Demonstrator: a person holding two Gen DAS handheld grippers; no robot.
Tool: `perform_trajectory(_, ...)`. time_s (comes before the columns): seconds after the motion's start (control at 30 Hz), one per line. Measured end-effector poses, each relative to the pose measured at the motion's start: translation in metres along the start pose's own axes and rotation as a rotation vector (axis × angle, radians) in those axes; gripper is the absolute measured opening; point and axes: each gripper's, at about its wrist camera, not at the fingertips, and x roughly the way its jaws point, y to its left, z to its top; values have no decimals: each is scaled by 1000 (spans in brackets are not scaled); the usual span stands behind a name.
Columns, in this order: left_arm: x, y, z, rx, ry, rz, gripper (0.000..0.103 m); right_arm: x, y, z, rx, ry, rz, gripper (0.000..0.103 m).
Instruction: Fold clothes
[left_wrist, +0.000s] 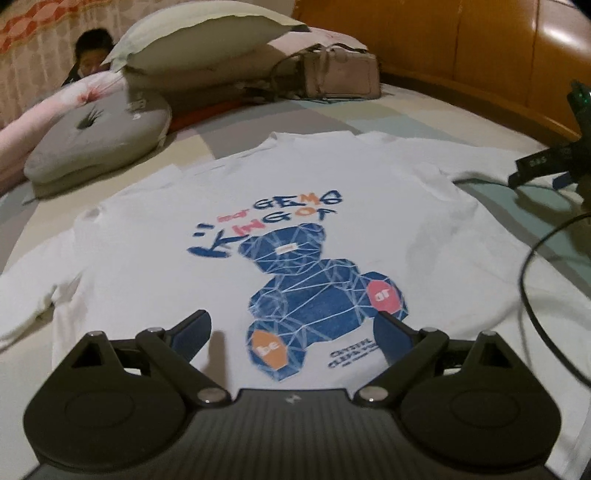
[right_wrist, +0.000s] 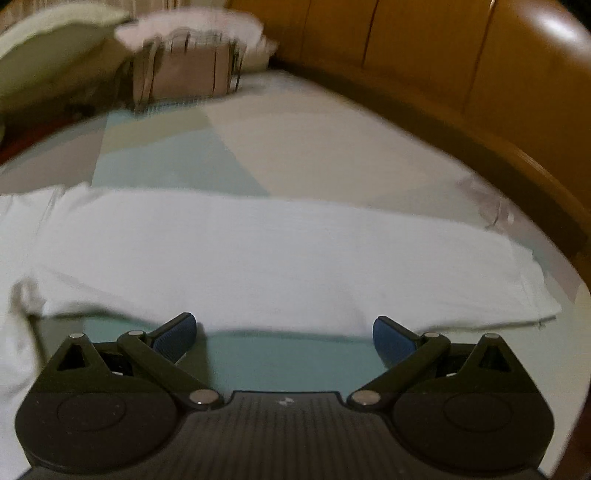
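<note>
Pastel patchwork bedsheet (left_wrist: 424, 122) covers a bed edged by a glossy orange-brown wooden headboard (left_wrist: 480, 48). On it, a white long-sleeved T-shirt with a blue faceted bear print (left_wrist: 177, 206) lies flat at the left view's centre, one sleeve (right_wrist: 280, 258) stretched across the right view. At 12 o'clock sit a beige handbag (left_wrist: 340, 72) and pale green pillow (left_wrist: 195, 40); at 10, a grey round cushion (left_wrist: 99, 136). Left gripper (left_wrist: 291, 334) and right gripper (right_wrist: 284, 332) both hang spread wide, grasping nothing.
</note>
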Motion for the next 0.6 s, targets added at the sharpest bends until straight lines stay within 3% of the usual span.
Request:
perform_trajectory(0.13, -6, 7, -3, -14, -7, 21, 95, -9, 21, 22, -25, -84, 43, 103)
perform_trajectory(0.27, -6, 12, -6, -25, -1, 33, 95, 17, 54, 24, -98, -49, 103, 103)
perform_trajectory(0.33, -7, 13, -6, -28, 2, 31, 95, 23, 60, 10, -150, -43, 88, 103)
perform_trajectory(0.4, -8, 13, -6, -25, 3, 27, 95, 18, 51, -4, -133, -58, 110, 103)
perform_trajectory(0.5, -9, 15, -5, -35, 1, 22, 95, 2, 41, -6, -153, 9, 152, 103)
perform_trajectory(0.6, -13, 17, -4, -52, -8, 0, 95, -13, 31, 7, -161, -31, 108, 103)
